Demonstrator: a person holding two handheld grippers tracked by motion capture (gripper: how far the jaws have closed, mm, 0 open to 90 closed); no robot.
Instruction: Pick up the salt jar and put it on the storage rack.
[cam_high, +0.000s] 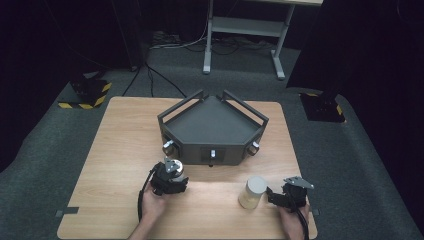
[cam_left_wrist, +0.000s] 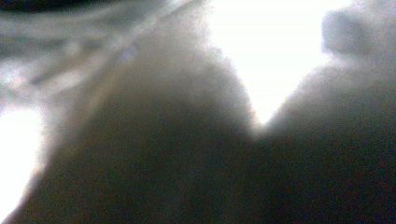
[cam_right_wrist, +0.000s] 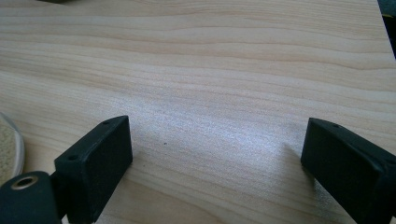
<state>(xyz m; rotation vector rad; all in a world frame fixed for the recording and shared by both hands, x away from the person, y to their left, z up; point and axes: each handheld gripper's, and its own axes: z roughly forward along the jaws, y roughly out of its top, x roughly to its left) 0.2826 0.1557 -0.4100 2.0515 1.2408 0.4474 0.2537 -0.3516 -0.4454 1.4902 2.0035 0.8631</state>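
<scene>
Two tongs: right tongs (cam_high: 272, 195) spread just beside the jar (cam_high: 252, 192) (not touching), left tongs (cam_high: 172, 176) pressed together

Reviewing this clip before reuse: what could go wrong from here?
1. The jar stands just beside the open right gripper, not between the jaws; a sideways nudge might tip it.
2. The left gripper looks shut near the tray; its own view is blurred, so I can't confirm what it holds, and a slip could go unnoticed.
</scene>
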